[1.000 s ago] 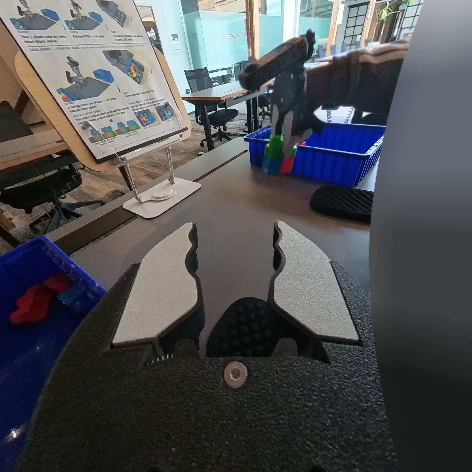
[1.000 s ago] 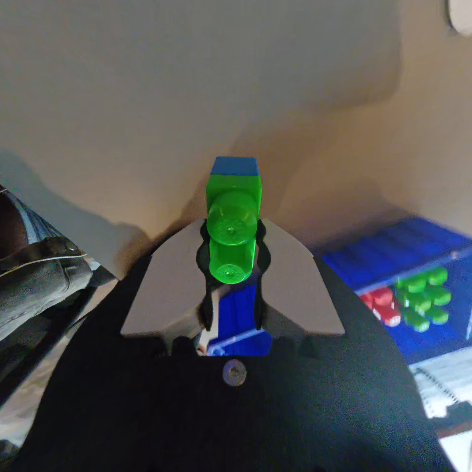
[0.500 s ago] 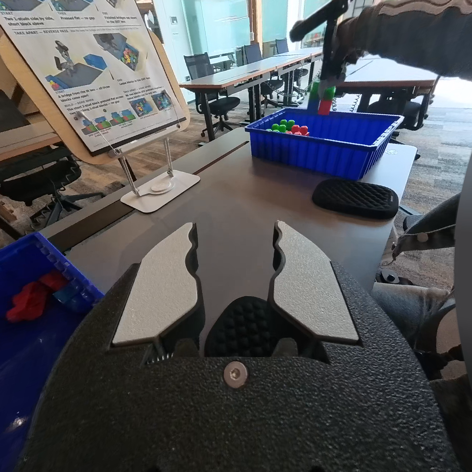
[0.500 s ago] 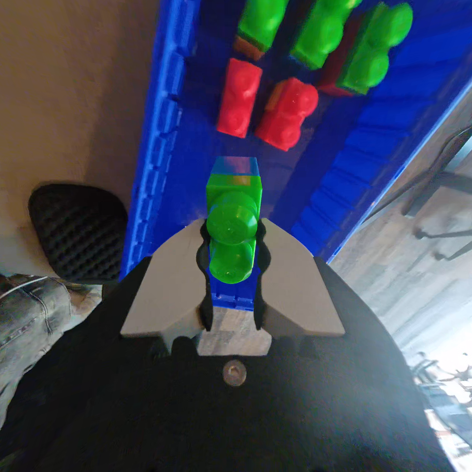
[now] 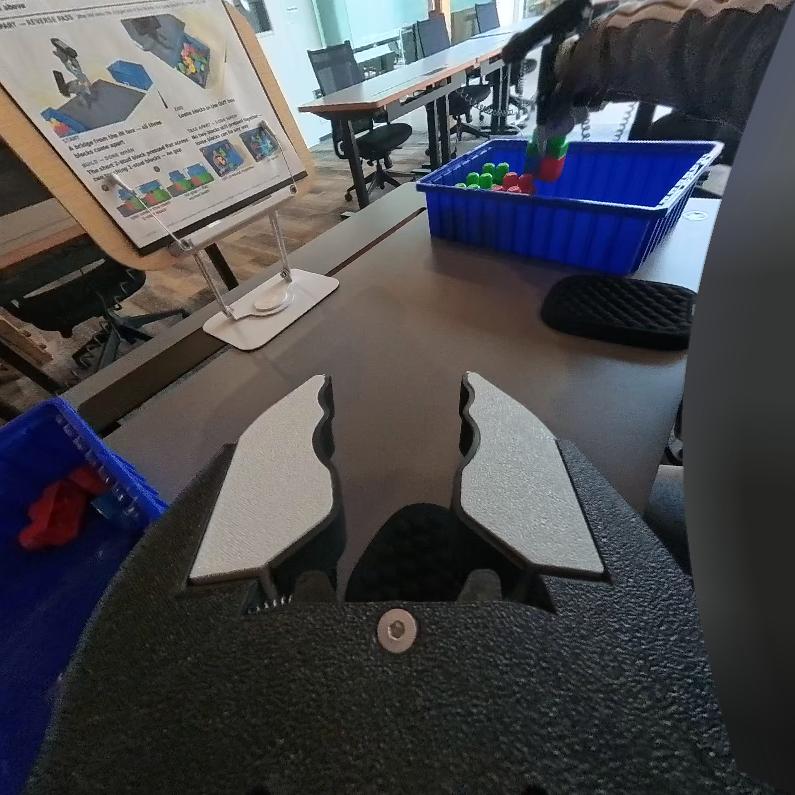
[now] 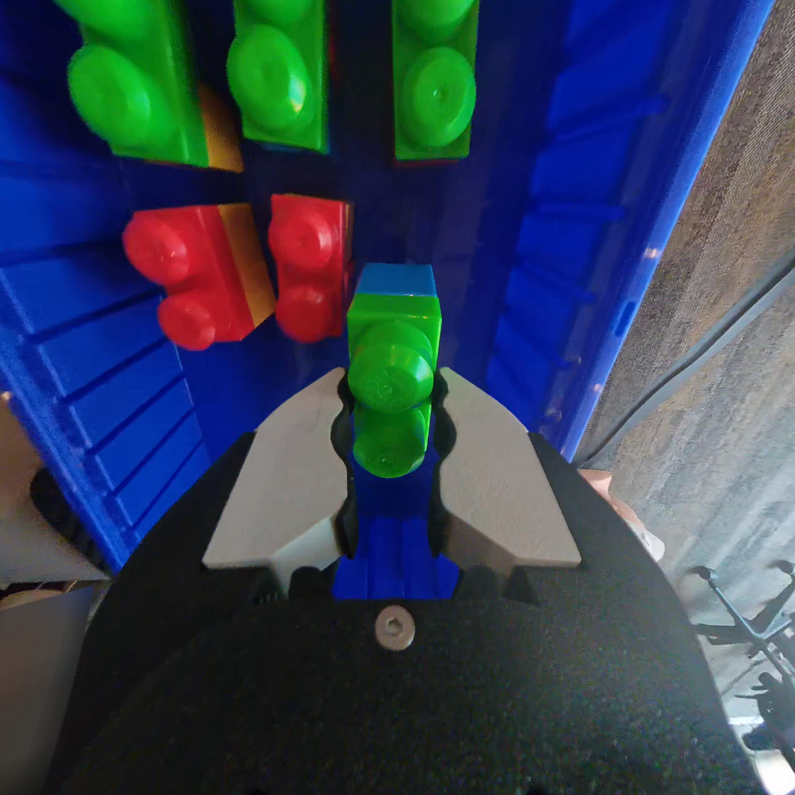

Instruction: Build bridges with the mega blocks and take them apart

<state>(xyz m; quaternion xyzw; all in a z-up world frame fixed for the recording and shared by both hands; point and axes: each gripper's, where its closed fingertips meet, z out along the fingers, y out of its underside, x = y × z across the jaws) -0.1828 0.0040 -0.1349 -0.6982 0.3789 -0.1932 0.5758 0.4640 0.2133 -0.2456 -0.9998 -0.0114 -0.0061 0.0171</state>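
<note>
My right fingers (image 6: 391,413) squeeze a green block (image 6: 393,344) over the blue bin (image 6: 559,215). My left fingers (image 5: 395,387) are wide open, holding nothing.

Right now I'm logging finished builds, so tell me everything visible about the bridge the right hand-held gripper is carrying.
The bridge is glossy plastic: a green two-stud block on top, pressed onto a blue block and a red one below. The right hand-held gripper is shut on the green block's sides, holding it upright, inside the blue bin near other bridges.
</note>
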